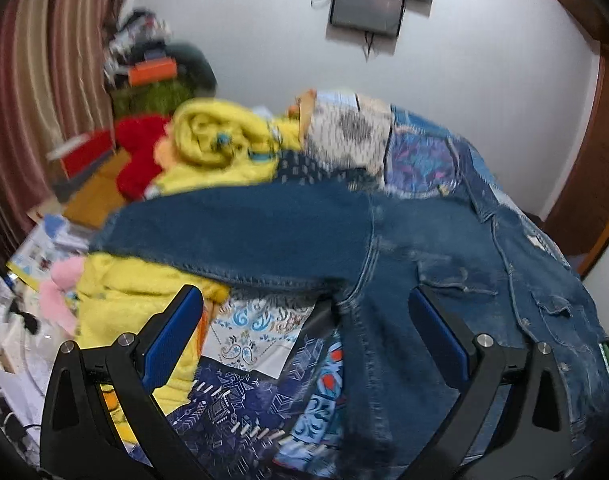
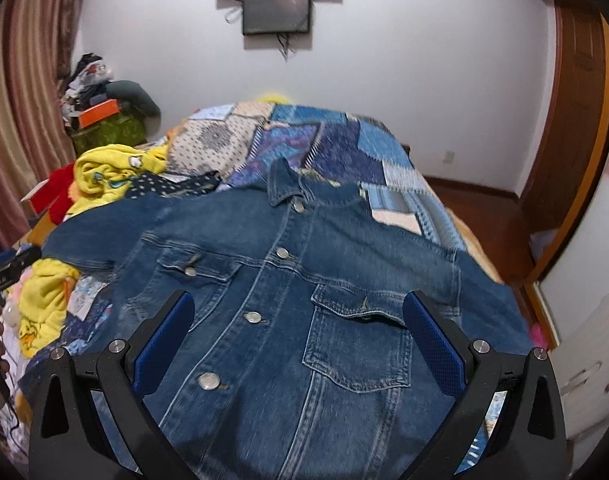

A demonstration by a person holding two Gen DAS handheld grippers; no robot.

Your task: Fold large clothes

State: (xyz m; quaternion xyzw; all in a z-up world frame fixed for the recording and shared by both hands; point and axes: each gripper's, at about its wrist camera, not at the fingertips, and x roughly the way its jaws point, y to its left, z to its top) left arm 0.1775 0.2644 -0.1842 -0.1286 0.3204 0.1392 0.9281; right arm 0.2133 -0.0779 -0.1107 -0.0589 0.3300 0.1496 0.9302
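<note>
I hold my right gripper [image 2: 298, 334] above the denim jacket [image 2: 288, 280], which lies front-up and buttoned on the patchwork quilt [image 2: 344, 148], fingers spread wide and empty. My left gripper [image 1: 304, 334] hovers over the jacket's sleeve [image 1: 240, 236], also wide apart, gripping nothing, yellow blanket [image 1: 220, 136] beyond.

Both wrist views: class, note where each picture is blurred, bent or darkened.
Left wrist view: motion blur smears the yellow blanket and the clutter at left; the left claw stays sharp. Right wrist view: steadier, the denim jacket and its buttons fairly crisp. Both: fisheye bending bows the walls, and the corners go black.
</note>
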